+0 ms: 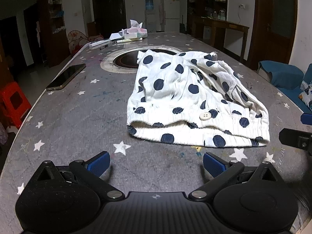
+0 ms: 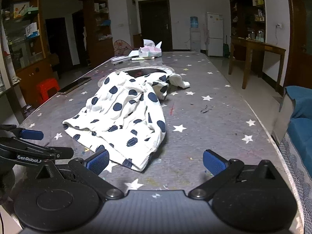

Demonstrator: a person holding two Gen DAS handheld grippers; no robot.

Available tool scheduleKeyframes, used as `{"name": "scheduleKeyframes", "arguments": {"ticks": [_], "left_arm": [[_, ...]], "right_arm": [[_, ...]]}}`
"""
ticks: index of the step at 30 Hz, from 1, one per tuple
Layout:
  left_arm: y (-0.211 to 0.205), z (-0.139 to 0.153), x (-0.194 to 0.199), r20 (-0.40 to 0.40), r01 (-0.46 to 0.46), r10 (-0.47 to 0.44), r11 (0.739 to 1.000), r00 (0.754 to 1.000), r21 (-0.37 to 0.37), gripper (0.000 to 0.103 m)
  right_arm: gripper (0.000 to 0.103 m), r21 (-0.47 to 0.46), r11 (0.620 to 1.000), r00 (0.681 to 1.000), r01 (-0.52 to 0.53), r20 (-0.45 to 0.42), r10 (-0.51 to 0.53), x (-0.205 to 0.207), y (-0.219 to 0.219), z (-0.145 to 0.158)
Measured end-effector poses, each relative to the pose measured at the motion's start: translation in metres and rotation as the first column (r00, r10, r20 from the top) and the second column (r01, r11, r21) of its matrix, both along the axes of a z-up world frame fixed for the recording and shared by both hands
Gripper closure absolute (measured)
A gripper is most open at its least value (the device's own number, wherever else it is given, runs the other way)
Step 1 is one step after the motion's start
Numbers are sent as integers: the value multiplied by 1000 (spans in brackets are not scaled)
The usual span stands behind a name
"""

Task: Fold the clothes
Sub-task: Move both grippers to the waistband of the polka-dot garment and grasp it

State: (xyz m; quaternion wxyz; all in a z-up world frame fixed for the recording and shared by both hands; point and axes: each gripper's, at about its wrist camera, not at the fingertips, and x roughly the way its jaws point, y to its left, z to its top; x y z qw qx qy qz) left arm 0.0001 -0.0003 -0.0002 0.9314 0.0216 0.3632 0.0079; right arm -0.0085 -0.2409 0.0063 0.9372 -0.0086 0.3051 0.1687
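Hovering over desk (image 1: 78, 117), both sets of fingers wide, empty.
Polka-dot garment (image 1: 195, 97) lies crumpled ahead of left gripper (image 1: 156, 164); its hem touches right gripper (image 2: 156, 162) inner left finger.

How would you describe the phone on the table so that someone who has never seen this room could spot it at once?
Start at the long grey star-patterned table and find the round dark inset in its middle. Near the table's left edge, left of that inset and the polka-dot garment, lies the phone: the only flat, glossy black slab there.
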Motion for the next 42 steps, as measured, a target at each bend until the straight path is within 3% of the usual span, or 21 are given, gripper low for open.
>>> {"name": "scheduleKeyframes", "arguments": {"ticks": [23, 26, 33, 37, 42], "left_arm": [[16, 9, 30, 27, -37, 36, 999, 999, 26, 0], [22, 8, 42, 18, -44, 44, 999, 999, 26, 2], [35, 3, 73, -15, -53, 53, 999, 998, 7, 22], [38, 0, 89, -28, -41, 40, 999, 999, -4, 27], [40, -4, 101, -49, 3, -5, 999, 999, -37, 44]], "right_arm": [[1, 0, 1000, 1000, -13, -26, 13, 23, 18, -5], [7, 1, 1000, 999, -13, -32, 13, 29, 21, -5], [18, 21, 999, 996, -40, -75, 42, 58, 16, -12], [32, 34, 998, 994, -49, -98, 52, 69, 16, -16], [50, 54, 997, 990, -61, -127, 67, 78, 14, -20]]}}
